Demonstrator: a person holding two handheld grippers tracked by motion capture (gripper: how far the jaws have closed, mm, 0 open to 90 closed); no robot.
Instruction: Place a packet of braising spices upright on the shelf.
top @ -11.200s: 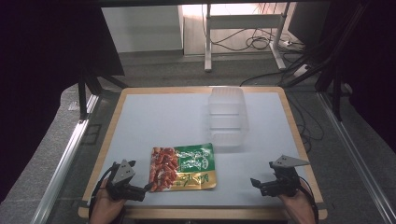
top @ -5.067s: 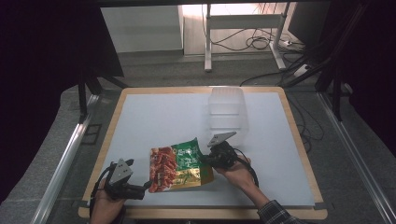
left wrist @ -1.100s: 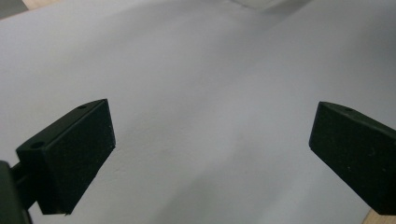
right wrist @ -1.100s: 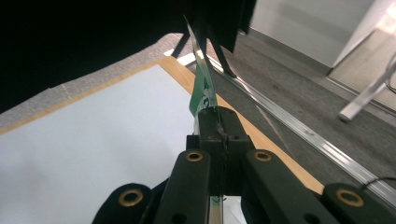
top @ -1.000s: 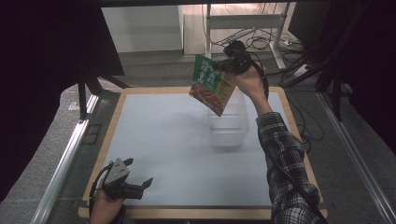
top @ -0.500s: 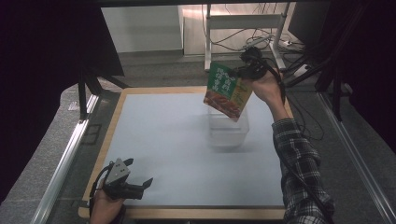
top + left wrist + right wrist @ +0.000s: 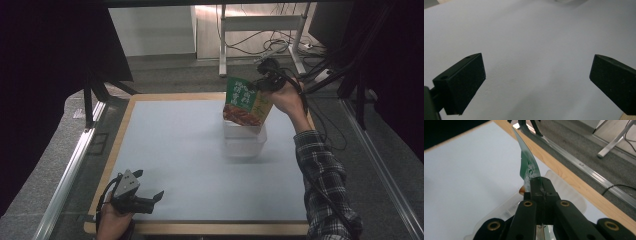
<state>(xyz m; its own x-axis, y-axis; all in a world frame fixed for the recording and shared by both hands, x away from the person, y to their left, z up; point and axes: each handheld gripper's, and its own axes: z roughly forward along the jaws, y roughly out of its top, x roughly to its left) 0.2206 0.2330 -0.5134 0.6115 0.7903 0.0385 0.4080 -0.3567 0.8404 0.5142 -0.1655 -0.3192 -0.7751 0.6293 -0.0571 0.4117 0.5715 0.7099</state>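
A green and red snack packet [image 7: 244, 101] hangs upright in the air over the clear plastic box [image 7: 244, 141] at the far middle of the table. My right gripper [image 7: 261, 85] is shut on the packet's upper right edge. In the right gripper view its jaws pinch the thin green packet [image 7: 529, 167] edge-on, with the clear box [image 7: 571, 197] below. My left gripper [image 7: 156, 199] rests near the table's front left corner, open, with only the white table top between its pads [image 7: 465, 82].
The white table top [image 7: 175, 145] has a wooden rim [image 7: 116, 145]. Beyond the far edge stand a metal rail [image 7: 584, 167], a desk leg and cables on the grey floor. A plaid sleeve [image 7: 325, 185] reaches across the right side.
The right gripper has carried the packet from the table up and over the clear box, then a little right and down in the last second. The left gripper has stayed in place.
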